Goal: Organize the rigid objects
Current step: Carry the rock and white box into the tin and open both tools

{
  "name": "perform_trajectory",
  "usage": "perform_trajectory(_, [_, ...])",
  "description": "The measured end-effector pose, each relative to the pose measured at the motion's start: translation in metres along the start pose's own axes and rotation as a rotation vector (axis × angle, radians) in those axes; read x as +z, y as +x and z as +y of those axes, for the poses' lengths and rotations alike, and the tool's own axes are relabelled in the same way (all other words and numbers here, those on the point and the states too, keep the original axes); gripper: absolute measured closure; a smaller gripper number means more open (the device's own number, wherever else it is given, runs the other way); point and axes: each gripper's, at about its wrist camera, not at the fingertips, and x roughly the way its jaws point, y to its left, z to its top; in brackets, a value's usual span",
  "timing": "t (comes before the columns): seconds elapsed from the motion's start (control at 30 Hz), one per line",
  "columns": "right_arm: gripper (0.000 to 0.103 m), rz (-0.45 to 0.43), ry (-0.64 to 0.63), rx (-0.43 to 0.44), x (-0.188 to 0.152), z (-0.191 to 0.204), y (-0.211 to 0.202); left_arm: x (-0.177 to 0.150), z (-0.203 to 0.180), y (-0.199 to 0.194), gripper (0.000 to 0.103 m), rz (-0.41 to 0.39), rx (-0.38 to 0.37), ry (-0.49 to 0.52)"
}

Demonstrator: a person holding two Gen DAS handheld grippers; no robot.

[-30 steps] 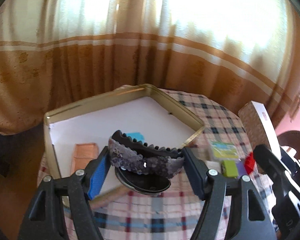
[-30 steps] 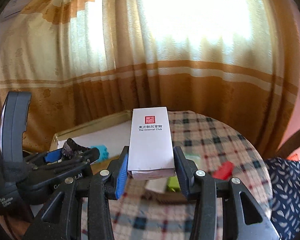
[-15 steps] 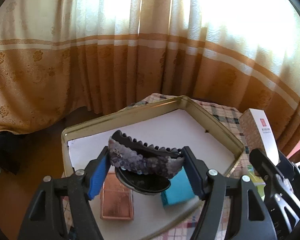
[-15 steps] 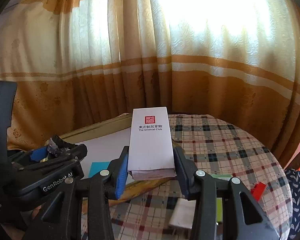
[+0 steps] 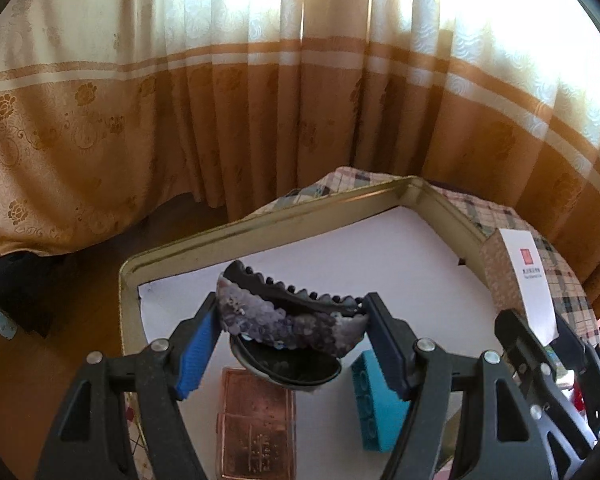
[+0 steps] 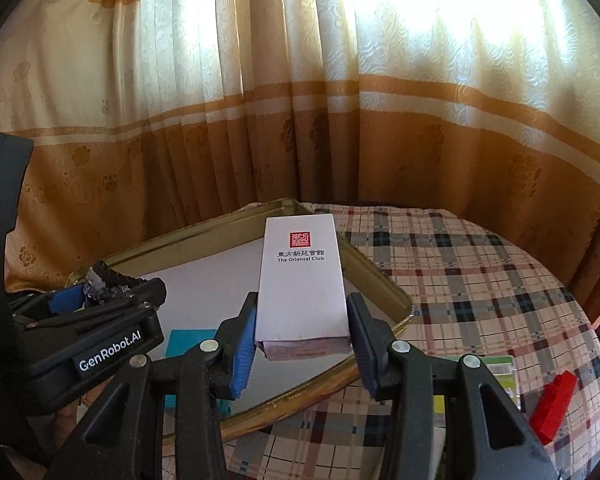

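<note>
My left gripper [image 5: 290, 334] is shut on a black hair claw clip [image 5: 288, 320] with a grey sequinned side, held above the white floor of a gold-rimmed tin tray [image 5: 236, 236]. In the tray below lie a copper-coloured flat box [image 5: 256, 428] and a teal toy brick [image 5: 374, 404]. My right gripper [image 6: 302, 330] is shut on a white box [image 6: 304, 280] printed "The Oriental Club", held over the tray's [image 6: 380, 280] right rim. The left gripper [image 6: 100, 320] shows at the left of the right wrist view. The white box [image 5: 528, 280] shows at the right of the left wrist view.
The round table has a plaid cloth [image 6: 480, 280]. On it, right of the tray, lie a red brick [image 6: 552, 404] and a green-labelled packet [image 6: 500, 372]. Tan and cream curtains [image 6: 340, 120] hang close behind the table. The floor drops away left of the tray.
Both grippers have moved forward over the tray with their loads still held. The copper box and teal brick now lie beneath the clip; the white box now hangs over the tray's right rim.
</note>
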Motion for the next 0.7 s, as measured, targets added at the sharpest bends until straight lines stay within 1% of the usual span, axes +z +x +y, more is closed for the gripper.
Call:
perform_trajectory(0.13, [0.057,0.016,0.000,0.002,0.000,0.002,0.008,0.003,-0.002,0.005,0.032,0.011,0.032,0.014])
perform_trajectory(0.27, [0.057,0.024,-0.004,-0.001,-0.001,0.003,0.014,0.006,-0.001,0.014,0.032,0.062,0.052,0.002])
perform_trajectory(0.37, [0.057,0.029,0.006,0.030,-0.003,0.002,0.016,0.006,-0.003,0.019,0.031,0.087,0.067,0.016])
perform_trajectory(0.4, [0.054,0.027,0.006,0.033,-0.006,0.002,0.015,0.006,-0.004,0.020,0.030,0.096,0.070,0.023])
perform_trajectory(0.43, [0.051,0.024,0.005,0.033,-0.007,0.002,0.014,0.006,-0.005,0.020,0.027,0.104,0.074,0.029])
perform_trajectory(0.5, [0.042,-0.013,0.022,0.018,-0.012,-0.001,0.008,0.006,-0.004,0.018,0.016,0.100,0.084,0.019])
perform_trajectory(0.53, [0.039,-0.035,0.037,0.015,-0.013,-0.004,0.004,0.007,-0.003,0.017,0.005,0.095,0.080,0.009])
perform_trajectory(0.57, [0.033,-0.066,0.058,0.014,-0.015,-0.008,-0.002,0.008,0.000,0.013,0.001,0.079,0.071,-0.011])
perform_trajectory(0.6, [0.026,-0.083,0.067,0.011,-0.015,-0.010,-0.005,0.008,0.004,0.007,0.001,0.048,0.055,-0.035])
perform_trajectory(0.7, [0.025,-0.168,0.069,-0.032,-0.020,-0.015,-0.022,0.004,0.008,0.000,0.000,0.011,0.024,-0.073])
